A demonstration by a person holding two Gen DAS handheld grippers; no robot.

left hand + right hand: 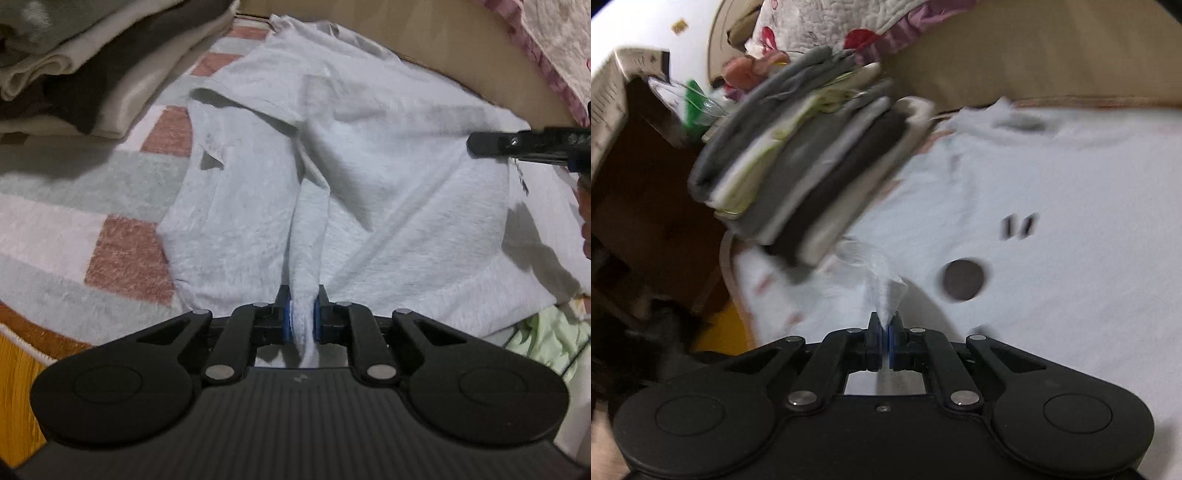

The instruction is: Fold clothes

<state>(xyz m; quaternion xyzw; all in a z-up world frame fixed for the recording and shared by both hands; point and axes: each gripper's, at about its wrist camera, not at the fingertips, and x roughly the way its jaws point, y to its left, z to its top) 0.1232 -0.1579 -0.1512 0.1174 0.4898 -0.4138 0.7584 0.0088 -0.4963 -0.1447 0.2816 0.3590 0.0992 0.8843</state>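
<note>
A white T-shirt lies spread and creased on a checked blanket. My left gripper is shut on a bunched ridge of the shirt's near edge, the cloth squeezed between its blue pads. In the left wrist view, the black tip of the right gripper reaches in from the right over the shirt's far side. The right wrist view is blurred; there my right gripper is shut on a pinched peak of the white T-shirt, which carries a dark round print.
A stack of folded clothes in grey, cream and dark brown sits at the upper left, also the folded stack. A quilted floral cover and a beige headboard lie behind. An open cardboard box stands left.
</note>
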